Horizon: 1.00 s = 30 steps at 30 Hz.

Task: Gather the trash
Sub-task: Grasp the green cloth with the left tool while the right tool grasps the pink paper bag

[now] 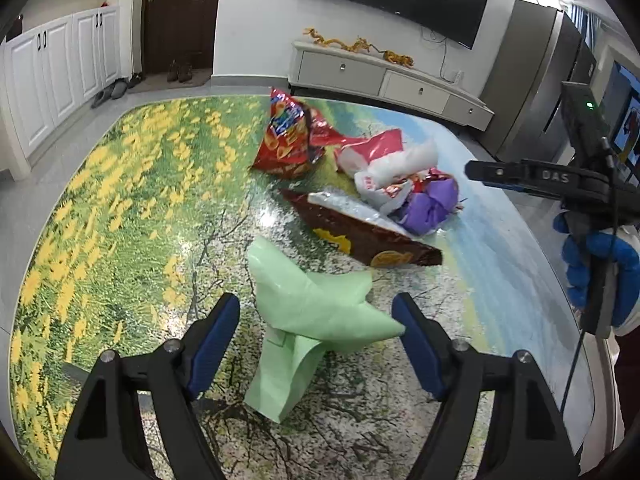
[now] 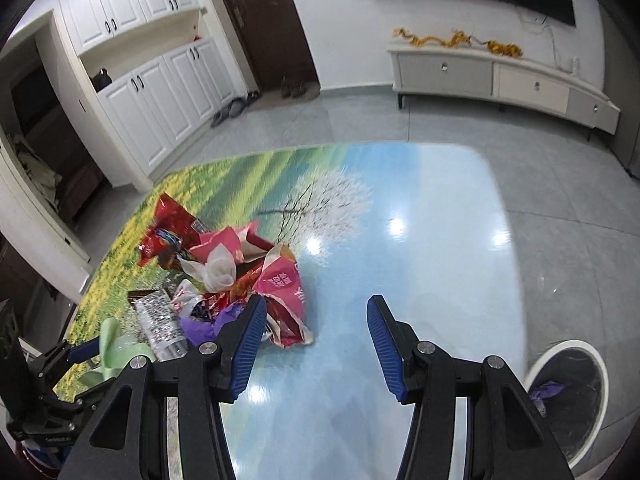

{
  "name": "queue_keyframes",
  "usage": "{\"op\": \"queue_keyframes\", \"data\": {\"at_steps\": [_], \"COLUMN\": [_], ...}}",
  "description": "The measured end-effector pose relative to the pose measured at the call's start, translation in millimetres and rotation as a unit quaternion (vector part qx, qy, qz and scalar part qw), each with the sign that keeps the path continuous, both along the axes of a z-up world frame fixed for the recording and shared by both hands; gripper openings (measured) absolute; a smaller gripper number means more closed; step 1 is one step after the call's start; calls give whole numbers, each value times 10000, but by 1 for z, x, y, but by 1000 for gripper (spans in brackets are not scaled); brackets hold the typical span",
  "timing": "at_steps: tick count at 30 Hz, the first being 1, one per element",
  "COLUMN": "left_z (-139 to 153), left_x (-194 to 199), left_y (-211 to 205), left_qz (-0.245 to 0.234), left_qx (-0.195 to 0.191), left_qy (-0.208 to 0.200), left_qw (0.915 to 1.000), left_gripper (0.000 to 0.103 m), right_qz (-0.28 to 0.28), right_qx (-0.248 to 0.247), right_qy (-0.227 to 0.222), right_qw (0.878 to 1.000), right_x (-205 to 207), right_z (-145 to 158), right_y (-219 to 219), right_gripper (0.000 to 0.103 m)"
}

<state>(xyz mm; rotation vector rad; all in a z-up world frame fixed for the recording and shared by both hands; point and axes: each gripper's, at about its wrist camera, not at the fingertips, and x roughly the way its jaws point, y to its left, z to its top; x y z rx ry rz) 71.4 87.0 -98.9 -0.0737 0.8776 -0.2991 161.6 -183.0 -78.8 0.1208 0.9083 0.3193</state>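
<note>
A pale green plastic bag (image 1: 312, 312) lies on the printed table between the open fingers of my left gripper (image 1: 316, 320). Beyond it sit a brown snack bag (image 1: 360, 236), a red chip bag (image 1: 288, 140), red-white wrappers (image 1: 380, 156) and purple paper (image 1: 432, 204). My right gripper (image 2: 316, 320) is open and empty above the blue part of the table; the pink wrapper (image 2: 284, 288) and the trash pile lie just left of its left finger (image 2: 248, 344). The green bag also shows in the right wrist view (image 2: 116, 352). A white trash bin (image 2: 572, 396) stands on the floor at lower right.
The table (image 2: 420, 240) has a glossy landscape print. My right gripper appears at the right edge of the left wrist view (image 1: 540, 178). A white TV cabinet (image 1: 380, 76), a grey fridge (image 1: 536, 80) and white cupboards (image 2: 160, 92) line the walls; grey tiled floor surrounds the table.
</note>
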Motion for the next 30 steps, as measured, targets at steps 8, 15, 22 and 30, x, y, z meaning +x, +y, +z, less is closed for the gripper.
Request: {"op": "queue_keyframes", "data": {"at_steps": [8, 15, 22, 30], "left_z": [-6, -7, -3, 9], "left_x": [7, 7, 3, -10], "left_y": [5, 6, 6, 5], "left_qz": [-42, -41, -23, 45], "left_qx": [-164, -208, -258, -373], "left_qy": [114, 103, 69, 8], "left_qw": [9998, 9997, 9996, 9993], "left_gripper": [62, 59, 42, 40], "right_qz": [258, 356, 348, 178], "right_qx": [8, 139, 316, 641], "right_qy": [264, 367, 298, 68], "right_qw": [9993, 9986, 9984, 9978], "right_x": [27, 31, 21, -9], "right_z": [-18, -23, -18, 2], "right_y": [20, 23, 13, -11], "right_gripper": [50, 34, 31, 31]}}
